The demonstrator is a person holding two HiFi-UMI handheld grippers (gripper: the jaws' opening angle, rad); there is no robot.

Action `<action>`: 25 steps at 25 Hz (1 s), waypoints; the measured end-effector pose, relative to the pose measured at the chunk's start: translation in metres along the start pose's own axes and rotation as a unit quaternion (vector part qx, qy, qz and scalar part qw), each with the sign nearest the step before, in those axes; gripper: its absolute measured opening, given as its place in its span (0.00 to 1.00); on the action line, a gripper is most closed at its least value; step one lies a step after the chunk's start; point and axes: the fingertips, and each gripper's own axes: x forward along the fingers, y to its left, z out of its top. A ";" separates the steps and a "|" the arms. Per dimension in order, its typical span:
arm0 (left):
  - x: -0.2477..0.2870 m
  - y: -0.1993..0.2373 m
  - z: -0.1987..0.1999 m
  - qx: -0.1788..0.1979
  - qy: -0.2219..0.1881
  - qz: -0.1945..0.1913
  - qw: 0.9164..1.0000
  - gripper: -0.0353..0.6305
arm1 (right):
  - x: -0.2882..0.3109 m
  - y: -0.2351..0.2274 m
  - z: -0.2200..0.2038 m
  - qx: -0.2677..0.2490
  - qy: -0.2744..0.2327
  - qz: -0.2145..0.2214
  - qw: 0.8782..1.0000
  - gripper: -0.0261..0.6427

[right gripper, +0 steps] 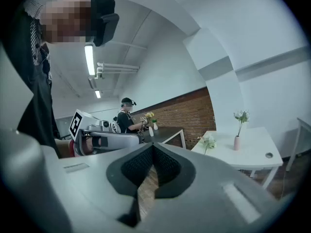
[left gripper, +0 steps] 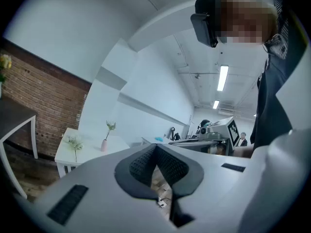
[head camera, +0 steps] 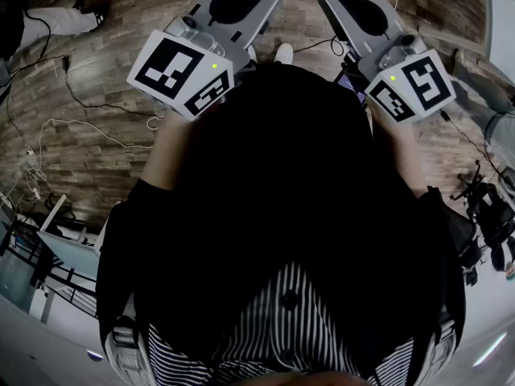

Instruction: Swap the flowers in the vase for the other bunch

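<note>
Right gripper view: right gripper [right gripper: 153,147] was pressed together with nothing between its jaws. The left gripper [left gripper: 155,146] was likewise closed and empty. Pink vase [right gripper: 236,142] with flower stood on white table [right gripper: 255,149], frame right. Second bunch [right gripper: 208,142] was near it, leftward.

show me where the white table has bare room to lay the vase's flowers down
Bare top: between the pink vase and the small round thing, and along the near edge of the white table. Crowded at its end by the brick wall, around the other bunch.
</note>
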 end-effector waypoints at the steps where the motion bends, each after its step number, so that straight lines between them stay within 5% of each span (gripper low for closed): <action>1: 0.001 0.000 0.000 0.002 0.002 -0.002 1.000 0.06 | 0.000 -0.001 0.001 0.001 -0.002 -0.002 1.000 0.04; 8: 0.015 -0.013 0.007 -0.002 -0.008 -0.014 1.000 0.06 | -0.012 0.003 0.001 -0.018 0.004 0.044 0.999 0.04; 21: 0.050 -0.035 -0.004 0.036 0.042 -0.013 0.998 0.06 | -0.061 -0.048 -0.005 0.055 -0.045 0.034 0.997 0.04; 25: 0.064 -0.043 -0.006 0.006 0.041 -0.031 0.999 0.06 | -0.072 -0.060 -0.007 0.063 -0.049 0.031 0.996 0.04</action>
